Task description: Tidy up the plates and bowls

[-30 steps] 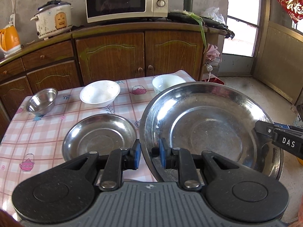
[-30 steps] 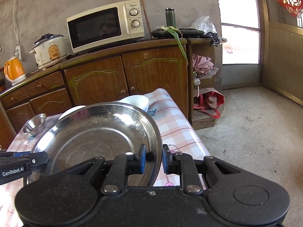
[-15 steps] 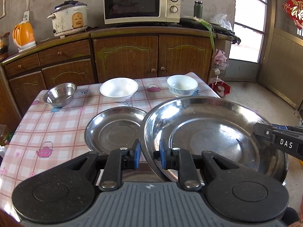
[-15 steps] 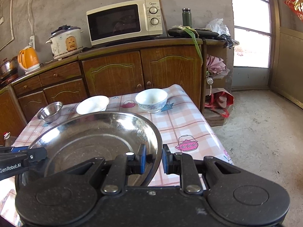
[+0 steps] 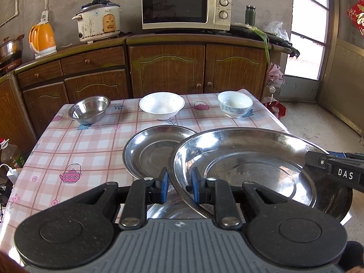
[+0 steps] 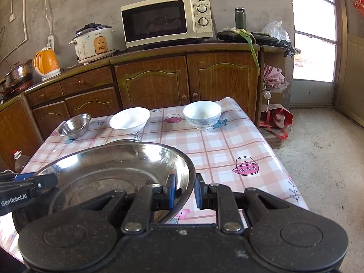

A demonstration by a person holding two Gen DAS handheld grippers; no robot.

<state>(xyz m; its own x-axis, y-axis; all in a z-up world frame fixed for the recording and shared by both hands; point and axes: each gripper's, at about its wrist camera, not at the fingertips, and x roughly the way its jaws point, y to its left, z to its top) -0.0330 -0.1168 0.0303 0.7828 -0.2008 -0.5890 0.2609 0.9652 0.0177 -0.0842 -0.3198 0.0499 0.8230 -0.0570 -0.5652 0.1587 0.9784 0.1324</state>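
Note:
A large steel plate point(image 5: 250, 166) is held between both grippers above the table's near right part. My left gripper point(image 5: 179, 185) is shut on its left rim; my right gripper point(image 6: 184, 191) is shut on its right rim point(image 6: 188, 173). A smaller steel plate point(image 5: 150, 152) lies on the table just left of and behind it. Another steel dish point(image 5: 168, 207) shows partly under the left gripper. At the far edge stand a steel bowl point(image 5: 89, 109), a white bowl point(image 5: 162, 105) and a blue-patterned bowl point(image 5: 235, 103).
The table point(image 5: 75, 150) has a pink checked cloth. Behind it are wooden cabinets point(image 5: 168, 68) with a microwave point(image 5: 185, 6), rice cooker point(image 5: 99, 20) and orange kettle point(image 5: 42, 36). Bare floor point(image 6: 327, 150) lies to the right, and a bottle point(image 5: 9, 152) stands left of the table.
Both grippers have pulled back and risen with the large plate; the views levelled out, so the whole table and the three far bowls show.

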